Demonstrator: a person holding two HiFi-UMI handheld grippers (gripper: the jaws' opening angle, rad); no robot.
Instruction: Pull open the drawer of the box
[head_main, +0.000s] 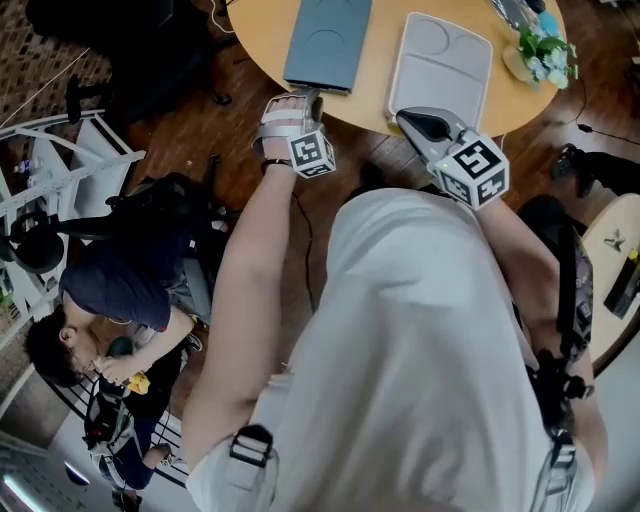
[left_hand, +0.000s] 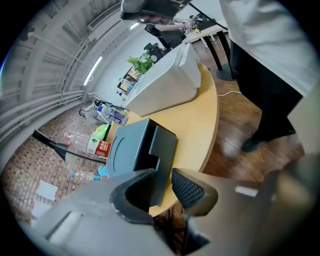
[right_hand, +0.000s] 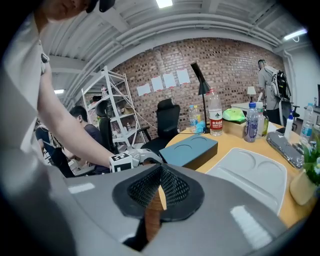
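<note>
The box (head_main: 328, 42) lies at the tabletop's (head_main: 375, 100) near edge, and its drawer front (left_hand: 164, 150) looks unopened. At its 6 o'clock the left tool (left_hand: 162, 182) gapes around that front's edge, gripping nothing. At 4 o'clock the right tool (right_hand: 159, 187) is closed and empty. The next move would be to clamp the front and pull back.
</note>
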